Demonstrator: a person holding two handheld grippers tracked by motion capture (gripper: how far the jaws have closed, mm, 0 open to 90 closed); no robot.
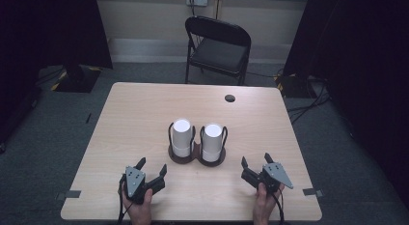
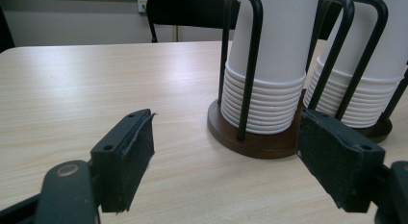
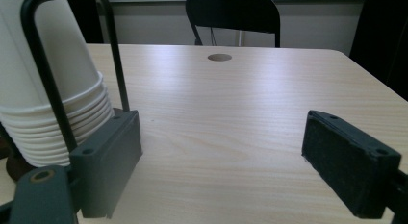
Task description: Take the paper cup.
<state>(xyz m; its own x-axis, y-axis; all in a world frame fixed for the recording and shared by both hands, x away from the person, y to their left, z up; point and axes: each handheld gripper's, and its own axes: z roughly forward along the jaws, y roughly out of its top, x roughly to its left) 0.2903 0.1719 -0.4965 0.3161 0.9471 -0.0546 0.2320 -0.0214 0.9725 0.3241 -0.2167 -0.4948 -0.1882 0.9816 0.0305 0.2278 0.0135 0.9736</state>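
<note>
Two stacks of upside-down white paper cups stand in a double holder with black wire hoops on a brown base (image 1: 195, 157), mid-table: the left stack (image 1: 182, 137) and the right stack (image 1: 212, 141). My left gripper (image 1: 152, 167) rests near the front edge, left of the holder, open and holding nothing. Along its jaws, the left stack (image 2: 274, 65) is close ahead on the right, and the right stack (image 2: 370, 60) stands beyond it. My right gripper (image 1: 255, 161) lies open and holding nothing, right of the holder. In its view the right stack (image 3: 48, 89) rises at the left.
The light wooden table (image 1: 135, 114) has a round cable hole (image 1: 230, 98) near its far edge. A black folding chair (image 1: 217, 46) stands behind it. Dark curtains hang at both sides, and cables lie on the floor to the right.
</note>
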